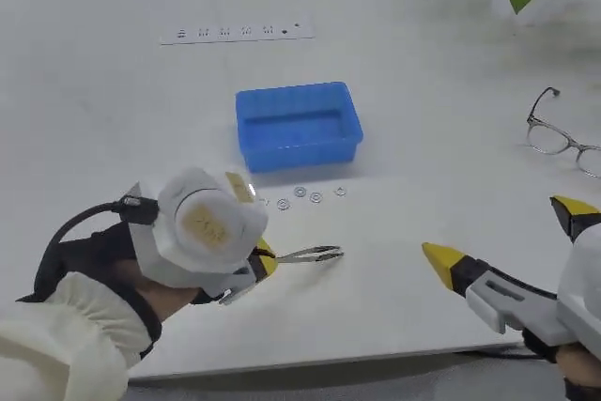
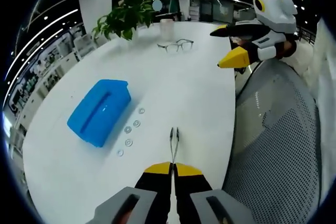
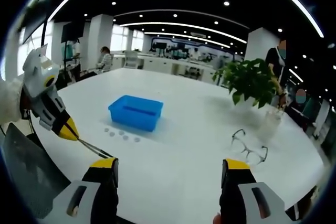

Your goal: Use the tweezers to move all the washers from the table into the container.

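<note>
Presently, the left gripper point(image 2: 172, 169) is listed with its jaws closed tight on the handle end of the tweezers point(image 2: 174, 141). These are carried pointing straight ahead of those jaws, low over the white table point(image 2: 199, 93); whether the tips touch the surface cannot be told. The washers point(image 2: 128, 142) are recorded as five, laid in a loose row on the table, ahead and to the left of the left jaws and apart from the tweezer tips. The container point(image 2: 100, 111), a blue tub, is set just beyond the washers, farther to the left of those jaws. The right gripper point(image 3: 169, 165) is noted with its jaws spread wide apart over the table; the container is seen ahead and to the left of them, with the washers just before it. A pair of glasses point(image 3: 249, 150) is placed ahead of the right-hand jaw, with a leafy plant point(image 3: 252, 80) beyond. A power strip point(image 1: 235, 32) is seen past the container in the head view.
</note>
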